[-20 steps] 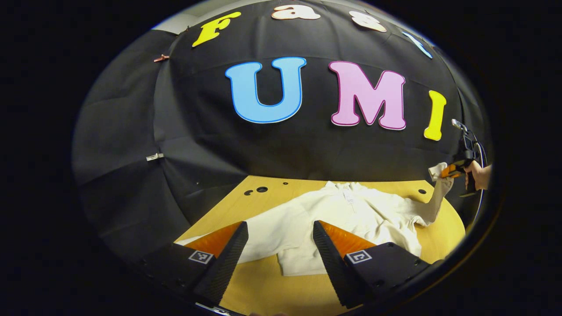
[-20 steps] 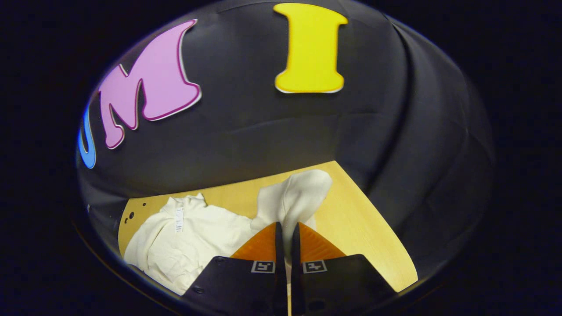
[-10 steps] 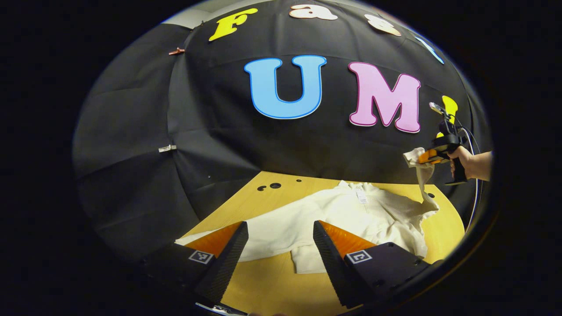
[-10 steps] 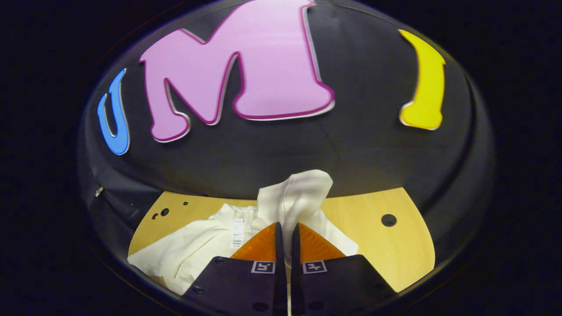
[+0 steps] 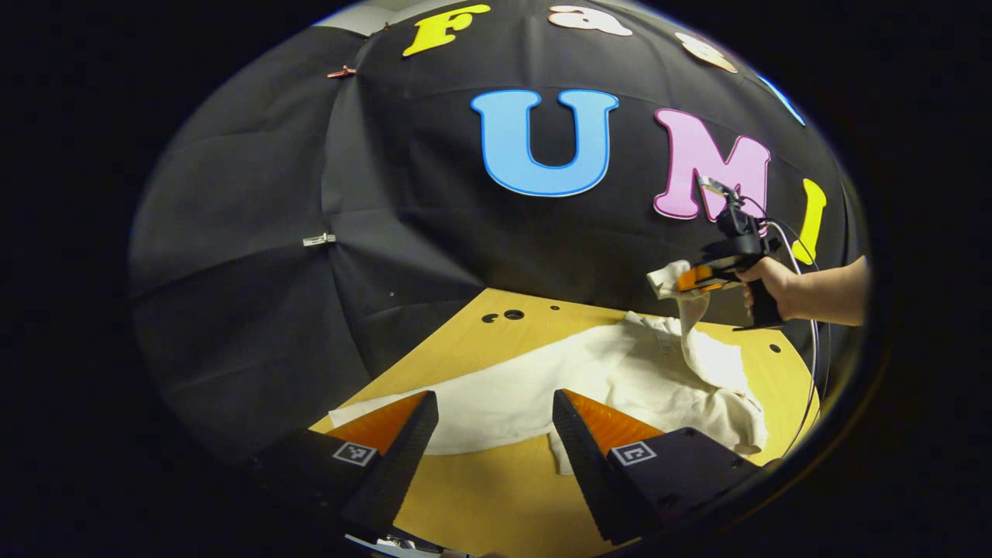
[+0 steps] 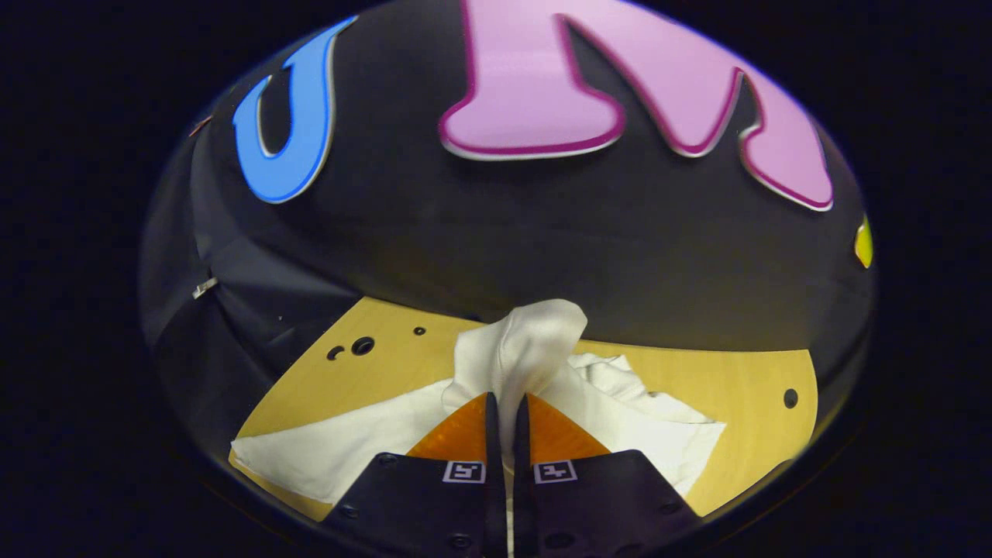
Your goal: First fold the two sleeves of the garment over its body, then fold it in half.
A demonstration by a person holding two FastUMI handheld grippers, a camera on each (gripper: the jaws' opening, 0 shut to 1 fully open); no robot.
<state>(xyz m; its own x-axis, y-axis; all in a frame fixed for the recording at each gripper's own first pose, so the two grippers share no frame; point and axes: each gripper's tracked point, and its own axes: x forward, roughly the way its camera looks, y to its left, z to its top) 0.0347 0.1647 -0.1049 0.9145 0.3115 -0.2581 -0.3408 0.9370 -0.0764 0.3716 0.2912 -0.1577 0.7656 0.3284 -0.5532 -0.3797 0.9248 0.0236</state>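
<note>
The right gripper (image 6: 502,407) has carried the pinched sleeve (image 6: 518,353) inward over the cream fabric garment (image 5: 589,380). The left gripper (image 5: 496,422) hovers spread above the yellow wooden table (image 5: 480,496); its view shows a hand (image 5: 767,280).

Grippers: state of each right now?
Left gripper: open, holding nothing, above the table.
Right gripper: shut on the sleeve, lifted over the garment.

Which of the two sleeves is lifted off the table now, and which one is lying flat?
The sleeve pinched in the right gripper is lifted. The other sleeve lies flat on the table, before the open left gripper.
</note>
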